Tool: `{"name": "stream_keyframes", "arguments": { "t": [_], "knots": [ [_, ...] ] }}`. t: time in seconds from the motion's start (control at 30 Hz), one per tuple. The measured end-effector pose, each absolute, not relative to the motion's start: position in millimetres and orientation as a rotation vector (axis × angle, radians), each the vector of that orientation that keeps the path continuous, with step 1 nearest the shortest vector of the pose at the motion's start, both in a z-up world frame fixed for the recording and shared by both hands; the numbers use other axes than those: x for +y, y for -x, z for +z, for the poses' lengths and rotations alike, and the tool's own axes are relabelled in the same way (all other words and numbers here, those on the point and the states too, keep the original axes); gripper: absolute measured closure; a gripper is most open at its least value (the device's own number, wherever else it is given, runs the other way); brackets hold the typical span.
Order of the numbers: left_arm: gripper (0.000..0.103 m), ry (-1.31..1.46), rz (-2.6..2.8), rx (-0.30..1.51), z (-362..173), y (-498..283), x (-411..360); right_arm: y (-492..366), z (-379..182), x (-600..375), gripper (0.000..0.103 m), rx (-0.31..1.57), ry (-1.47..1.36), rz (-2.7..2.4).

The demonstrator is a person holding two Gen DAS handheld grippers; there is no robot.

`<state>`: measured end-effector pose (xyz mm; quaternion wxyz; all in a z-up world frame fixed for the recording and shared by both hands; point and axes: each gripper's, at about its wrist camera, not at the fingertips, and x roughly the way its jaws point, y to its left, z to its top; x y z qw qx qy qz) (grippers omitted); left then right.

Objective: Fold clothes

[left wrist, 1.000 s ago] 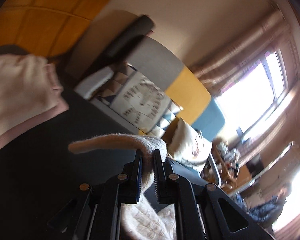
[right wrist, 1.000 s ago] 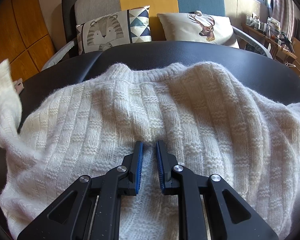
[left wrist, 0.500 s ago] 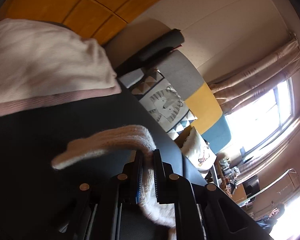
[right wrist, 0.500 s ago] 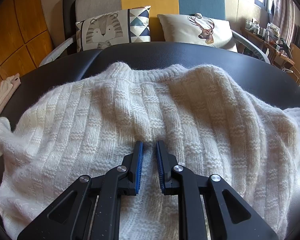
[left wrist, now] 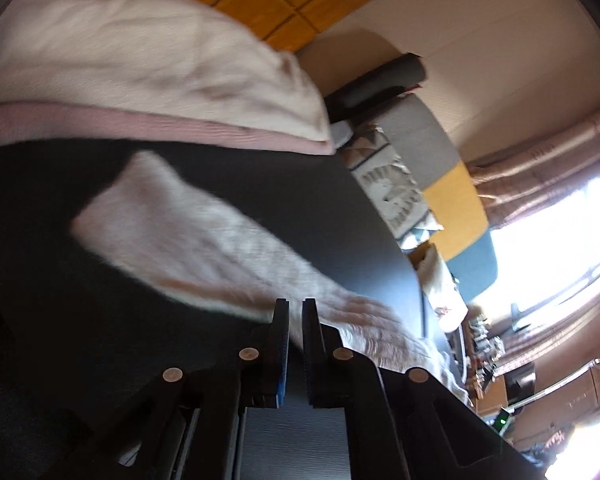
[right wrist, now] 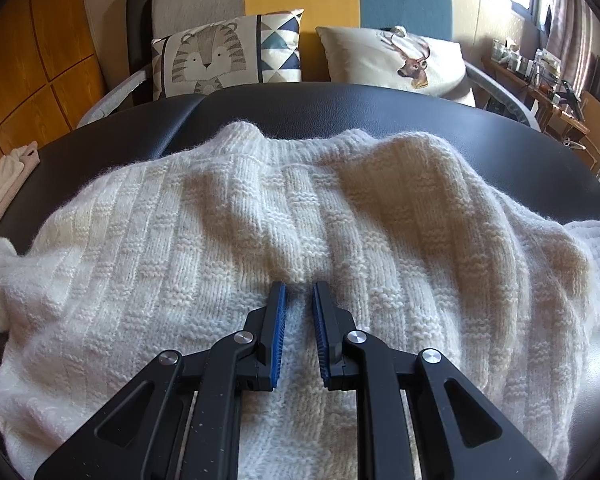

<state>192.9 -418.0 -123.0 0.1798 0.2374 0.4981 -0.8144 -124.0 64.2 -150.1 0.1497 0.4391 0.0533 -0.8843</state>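
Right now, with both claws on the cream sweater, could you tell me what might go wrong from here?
1. The left claw pinches only the edge of the sleeve; the loose knit could slip out mid-fold.
2. The right claw grips a ridge of the sweater body, so a pull may bunch the already wrinkled fabric.
3. The sleeve lies near the folded pile and could drag against it.

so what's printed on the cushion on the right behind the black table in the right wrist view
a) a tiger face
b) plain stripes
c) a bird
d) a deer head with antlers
d: the cream cushion on the right bears a brown deer head with antlers; the tiger cushion sits to its left.
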Motion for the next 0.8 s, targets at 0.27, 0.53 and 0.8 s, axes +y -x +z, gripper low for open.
{"name": "stream_keyframes", "arguments": {
  "t": [0.27,0.53,0.8],
  "knots": [
    [0.093,-0.755,-2.248,1.515,-146,-187,-430,112,-111,36,0.065,0.128,-1.118,-2.481],
    [0.085,-0.753,-2.359,1.292,-117,-182,-425,100,-107,-56,0.057,0.244,-1.058,-2.238],
    [0.083,-0.825,-2.232,1.237,-122,-183,-453,115,-127,-109,0.068,0.298,-1.158,-2.143]
  ]
}}
